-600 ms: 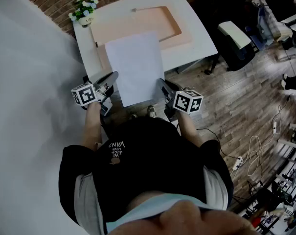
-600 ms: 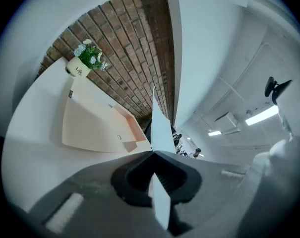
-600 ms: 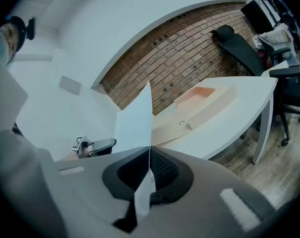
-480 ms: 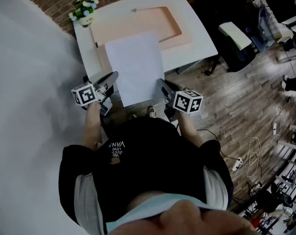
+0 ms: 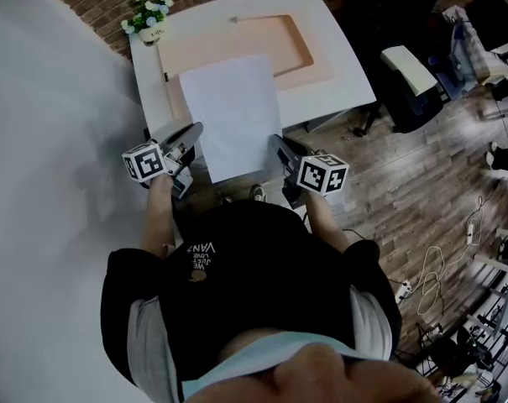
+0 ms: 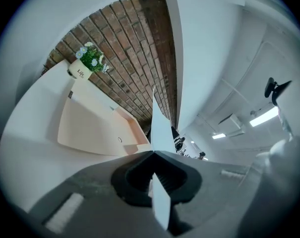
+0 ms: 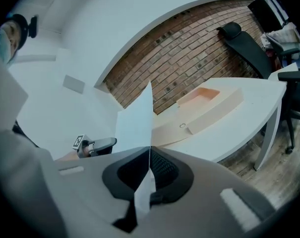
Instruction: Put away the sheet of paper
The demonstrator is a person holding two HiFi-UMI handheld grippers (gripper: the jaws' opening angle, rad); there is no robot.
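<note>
- Your left gripper [image 5: 195,133] has its jaws closed tight on the left edge of the sheet of paper [image 5: 233,116].
- Your right gripper [image 5: 276,143] has its jaws clamped on the sheet's right edge.
- The sheet is spread between them, above the near edge of the desk [image 5: 350,74] and partly covering the peach tray [image 5: 291,36].
- A flower pot [image 5: 149,25] stands at the desk's far left corner.

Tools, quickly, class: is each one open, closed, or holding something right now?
The left tool is closed, holding the sheet of paper.
The right tool is closed, holding the same sheet.
</note>
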